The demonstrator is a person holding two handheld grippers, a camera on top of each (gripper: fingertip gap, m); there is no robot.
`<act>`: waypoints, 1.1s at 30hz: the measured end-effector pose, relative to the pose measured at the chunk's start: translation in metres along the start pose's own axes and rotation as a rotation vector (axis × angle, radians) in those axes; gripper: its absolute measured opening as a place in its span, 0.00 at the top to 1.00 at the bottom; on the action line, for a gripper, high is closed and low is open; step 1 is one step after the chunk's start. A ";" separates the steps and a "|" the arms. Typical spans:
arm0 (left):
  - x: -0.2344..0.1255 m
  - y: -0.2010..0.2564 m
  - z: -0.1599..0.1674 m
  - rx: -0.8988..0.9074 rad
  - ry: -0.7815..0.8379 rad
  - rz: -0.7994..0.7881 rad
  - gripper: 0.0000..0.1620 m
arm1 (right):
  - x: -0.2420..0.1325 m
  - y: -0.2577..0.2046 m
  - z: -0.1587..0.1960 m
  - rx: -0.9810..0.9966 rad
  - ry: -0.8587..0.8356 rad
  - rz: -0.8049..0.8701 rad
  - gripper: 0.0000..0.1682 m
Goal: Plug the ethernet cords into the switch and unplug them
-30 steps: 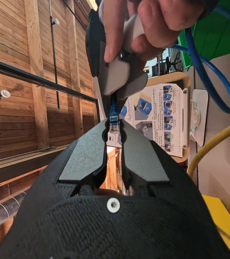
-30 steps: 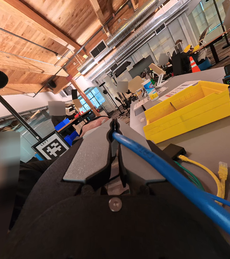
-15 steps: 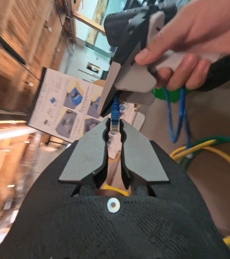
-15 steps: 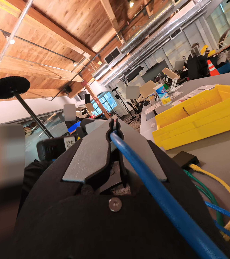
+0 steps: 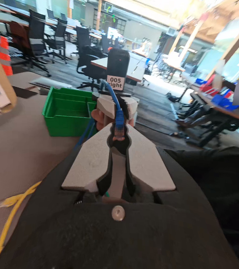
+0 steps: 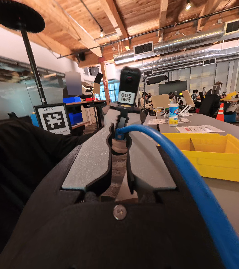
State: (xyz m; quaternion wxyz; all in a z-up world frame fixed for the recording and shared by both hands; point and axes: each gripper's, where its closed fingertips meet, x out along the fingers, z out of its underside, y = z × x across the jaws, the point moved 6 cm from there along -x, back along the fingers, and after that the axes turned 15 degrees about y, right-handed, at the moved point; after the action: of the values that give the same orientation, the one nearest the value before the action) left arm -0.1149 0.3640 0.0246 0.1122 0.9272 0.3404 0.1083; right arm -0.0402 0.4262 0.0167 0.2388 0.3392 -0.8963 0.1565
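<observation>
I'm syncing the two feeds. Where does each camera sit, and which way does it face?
Left wrist view: on the left gripper, facing the right gripper, green bin and office chairs; a hand shows.
Right wrist view: on the right gripper, facing the left gripper, yellow bin and ceiling; a dark sleeve shows.
Shared: the blue ethernet cord, pinched between both jaws.

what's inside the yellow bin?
Yellow bin: a divider and bare yellow floor show. The near wall hides the front of the floor, so anything lying there is unseen.
</observation>
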 end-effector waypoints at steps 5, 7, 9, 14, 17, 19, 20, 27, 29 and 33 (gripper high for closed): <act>-0.004 -0.001 0.006 -0.157 0.025 0.094 0.93 | 0.001 -0.006 0.004 -0.116 -0.030 -0.013 0.95; -0.004 -0.001 0.007 -0.187 0.031 0.113 0.93 | 0.002 -0.008 0.005 -0.129 -0.038 -0.015 0.95; -0.005 -0.001 0.007 -0.175 0.024 0.113 0.93 | 0.002 -0.008 0.006 -0.122 -0.055 -0.013 0.95; -0.007 -0.004 0.008 -0.084 -0.024 0.070 0.93 | -0.001 -0.003 0.009 -0.077 -0.094 0.013 0.95; -0.008 -0.001 0.008 -0.060 -0.057 0.077 0.93 | -0.001 -0.004 0.011 -0.060 -0.112 -0.003 0.95; -0.008 0.000 0.009 -0.070 -0.072 0.089 0.93 | -0.001 -0.006 0.011 -0.053 -0.124 -0.011 0.95; -0.008 0.000 0.010 -0.066 -0.083 0.092 0.94 | -0.001 -0.007 0.011 -0.056 -0.138 -0.011 0.95; -0.012 -0.012 0.012 0.005 -0.099 0.030 0.93 | -0.003 0.002 0.015 -0.076 -0.199 0.085 0.95; -0.015 -0.015 0.012 0.041 -0.102 -0.007 0.93 | -0.002 0.006 0.016 -0.071 -0.197 0.112 0.95; -0.024 -0.018 0.015 0.176 -0.149 -0.086 0.79 | -0.004 0.007 0.007 -0.037 -0.138 0.120 0.95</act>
State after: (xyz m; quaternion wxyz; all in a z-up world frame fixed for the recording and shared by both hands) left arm -0.1393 0.3601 0.0017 0.0598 0.9235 0.3788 0.0038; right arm -0.0448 0.4303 0.0074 0.1729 0.2903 -0.9321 0.1303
